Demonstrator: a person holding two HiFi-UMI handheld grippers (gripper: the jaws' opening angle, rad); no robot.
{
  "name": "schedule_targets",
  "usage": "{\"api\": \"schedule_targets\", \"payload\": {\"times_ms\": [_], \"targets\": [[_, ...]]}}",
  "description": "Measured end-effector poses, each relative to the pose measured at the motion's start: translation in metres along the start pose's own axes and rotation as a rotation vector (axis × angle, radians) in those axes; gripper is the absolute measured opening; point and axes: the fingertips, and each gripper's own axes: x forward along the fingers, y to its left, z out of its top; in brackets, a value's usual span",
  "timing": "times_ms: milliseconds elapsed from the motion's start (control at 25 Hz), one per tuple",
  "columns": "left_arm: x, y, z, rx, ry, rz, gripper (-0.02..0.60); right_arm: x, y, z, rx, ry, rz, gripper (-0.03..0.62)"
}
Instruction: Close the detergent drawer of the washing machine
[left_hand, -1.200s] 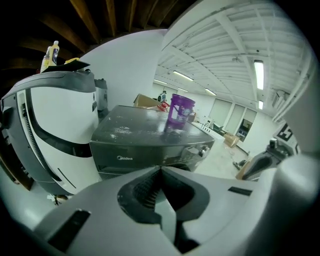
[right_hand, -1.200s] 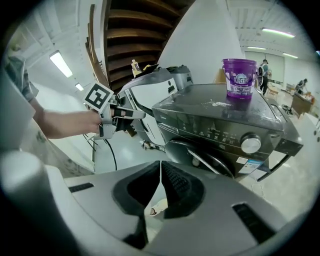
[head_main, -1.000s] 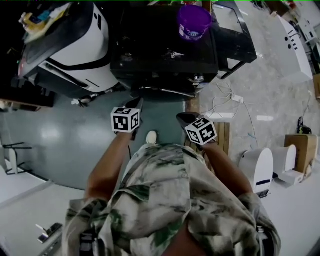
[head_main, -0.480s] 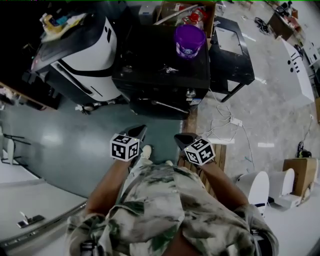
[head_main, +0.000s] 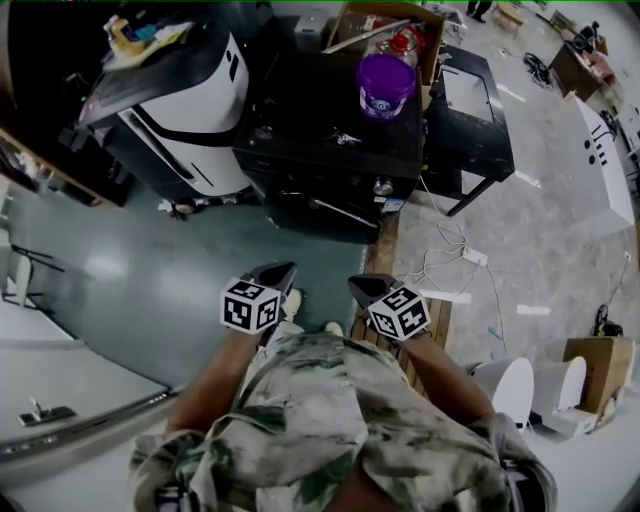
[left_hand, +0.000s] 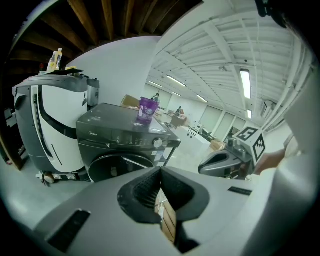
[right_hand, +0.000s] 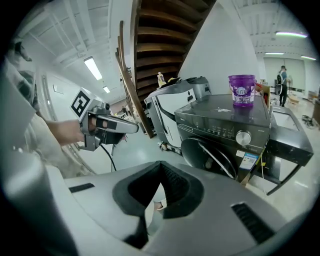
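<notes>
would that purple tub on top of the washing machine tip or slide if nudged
The purple tub looks about as wide as tall, so it would probably slide before tipping. The washing machine top looks smooth, giving little grip. Its lid hides the contents, so weight is unclear.

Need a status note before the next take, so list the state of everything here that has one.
Detergent drawer, looks flush with the front panel, closed.
Washer door, seems slightly ajar, not certain.
Purple bucket, upright on the washer top.
Left gripper, fingers shut, empty, away from the washer.
Right gripper, fingers shut, empty, away from the washer.
</notes>
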Motion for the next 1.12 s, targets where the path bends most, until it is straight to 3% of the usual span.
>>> {"api": "schedule_targets", "payload": {"times_ms": [1120], "targets": [[-0.039, -0.006, -0.038, -0.053, -0.018, 0.054, 0.025, -0.003, 0.026, -0.015, -0.057, 0.023, 0.036, 0.021]]}}
